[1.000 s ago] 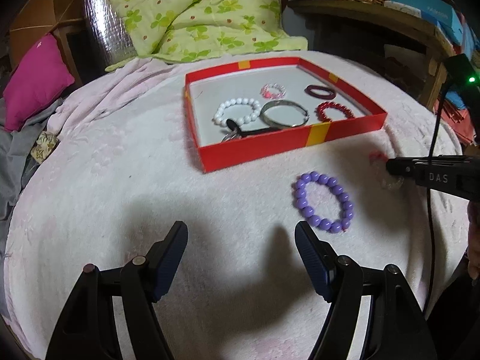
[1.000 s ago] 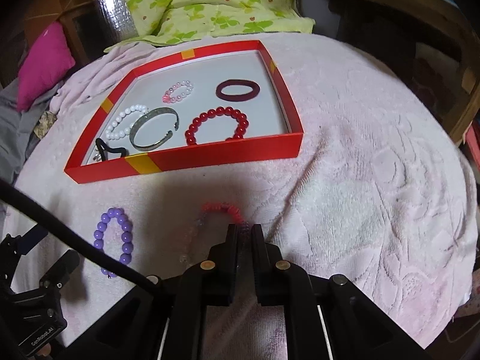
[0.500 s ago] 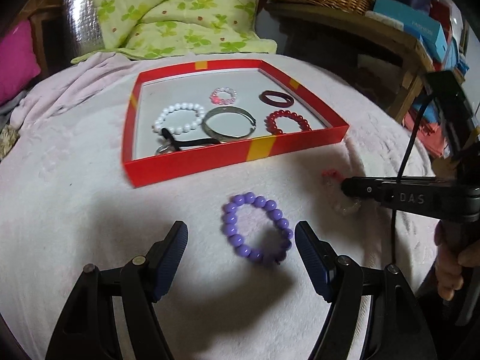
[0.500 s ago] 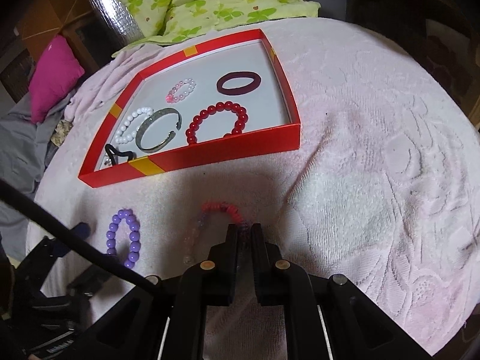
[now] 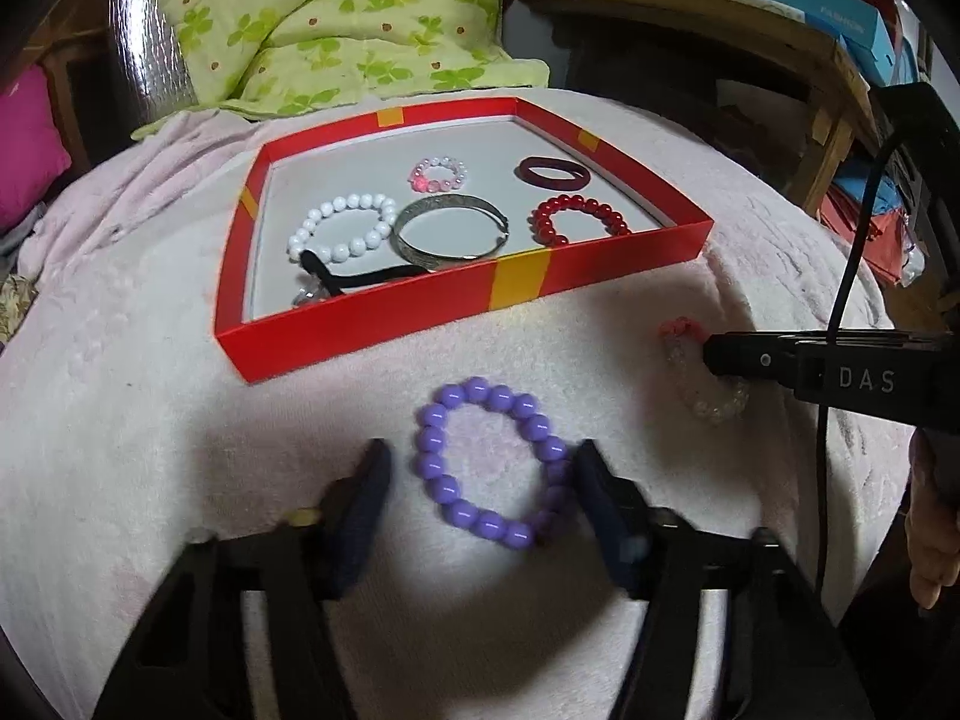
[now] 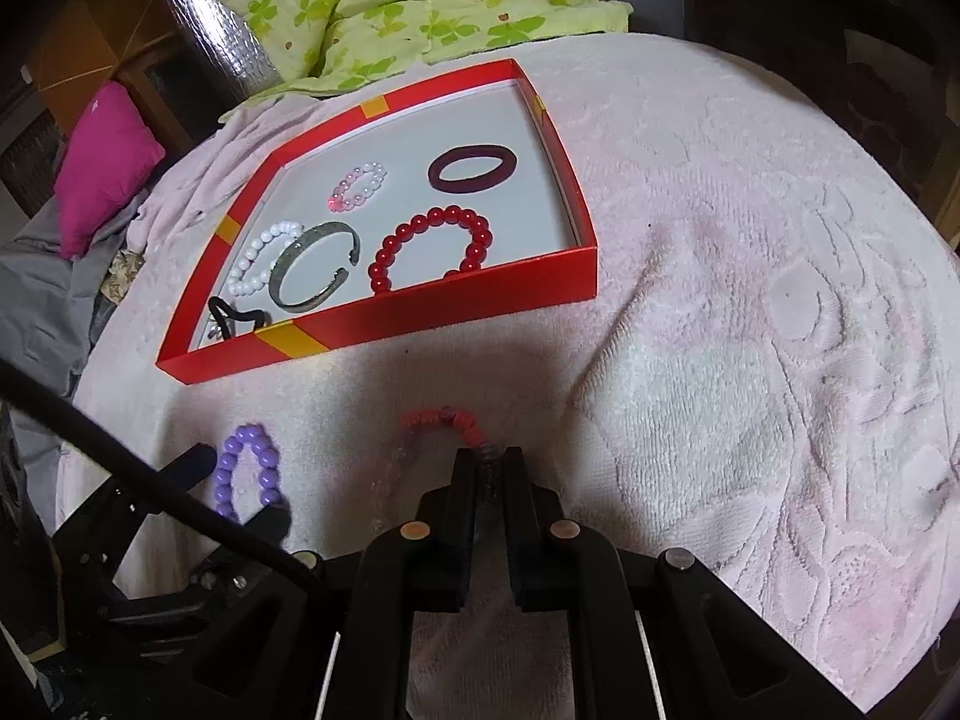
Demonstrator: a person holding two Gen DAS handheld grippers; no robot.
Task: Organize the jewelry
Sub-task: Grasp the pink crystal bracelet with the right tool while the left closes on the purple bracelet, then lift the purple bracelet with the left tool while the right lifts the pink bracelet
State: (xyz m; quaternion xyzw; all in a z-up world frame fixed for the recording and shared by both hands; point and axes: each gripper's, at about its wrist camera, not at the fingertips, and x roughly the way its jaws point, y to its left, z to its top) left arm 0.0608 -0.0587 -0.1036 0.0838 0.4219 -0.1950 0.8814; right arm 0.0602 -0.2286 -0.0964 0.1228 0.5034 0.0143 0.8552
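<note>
A purple bead bracelet (image 5: 489, 462) lies flat on the pink towel, in front of the red tray (image 5: 384, 330). My left gripper (image 5: 480, 471) straddles it and its jaws are closing. The right finger is at the beads' edge, and the left finger (image 5: 366, 480) is still a little apart from them. My right gripper (image 6: 487, 457) is shut on a coral-and-clear bead bracelet (image 6: 444, 417) that rests on the towel. In the left wrist view that gripper (image 5: 708, 354) comes in from the right over the same bracelet (image 5: 714, 405). The right wrist view shows the purple bracelet (image 6: 249, 468) at lower left.
The tray (image 6: 420, 312) holds a white bead bracelet (image 5: 342, 234), a silver bangle (image 5: 450, 231), a red bead bracelet (image 5: 576, 219), a dark maroon band (image 5: 552, 173), a small pink bead ring (image 5: 438, 174) and a black hair tie (image 5: 354, 279). A green quilt (image 5: 336, 30) lies behind.
My left gripper moved forward and to the right until the purple bracelet lay between its fingers, and the fingers came closer together. The right gripper stayed shut on its bracelet.
</note>
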